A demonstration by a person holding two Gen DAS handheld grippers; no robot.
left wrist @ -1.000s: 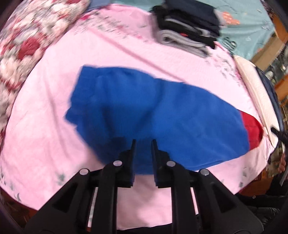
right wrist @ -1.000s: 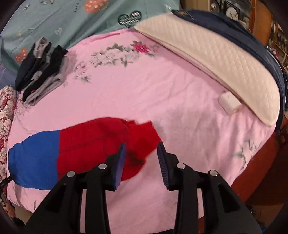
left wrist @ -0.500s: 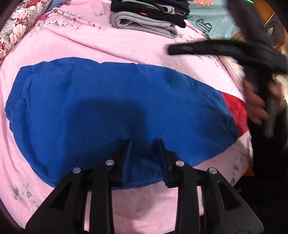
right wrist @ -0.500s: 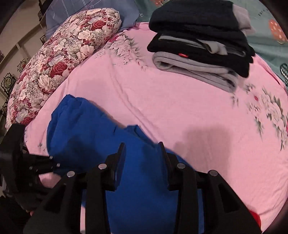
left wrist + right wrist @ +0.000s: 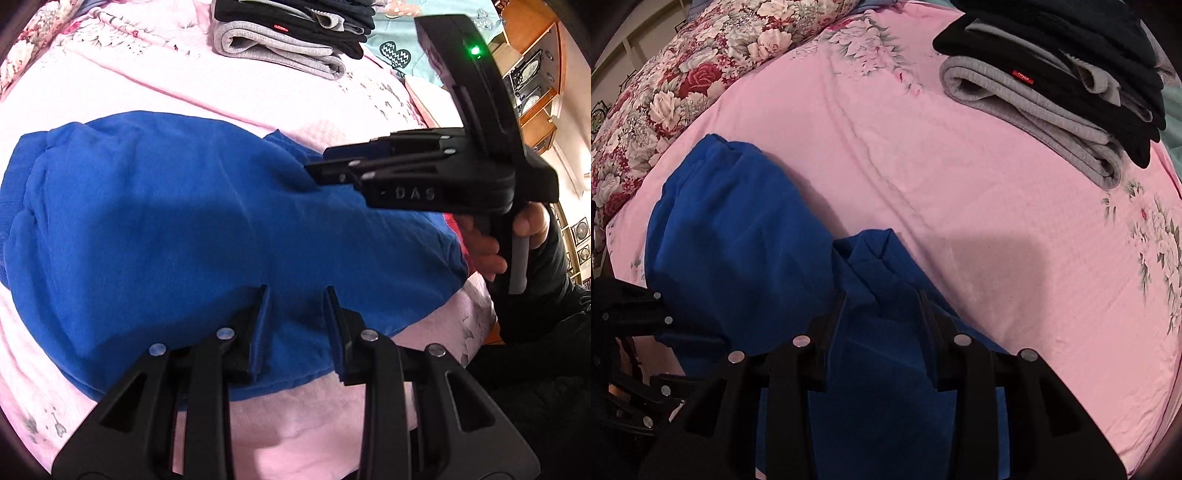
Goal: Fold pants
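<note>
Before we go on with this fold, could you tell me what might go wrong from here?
1. The right gripper is open around a raised ridge of the blue pants; closing may catch only the top layer, so the fold drags unevenly.
2. The left gripper is open at the near hem, low over the pink bedspread; it could pinch that too.
3. Both grippers sit close; they might collide.

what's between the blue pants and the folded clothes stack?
Only bare pink bedsheet separates the blue pants from the folded clothes stack, per the right wrist view.
</note>
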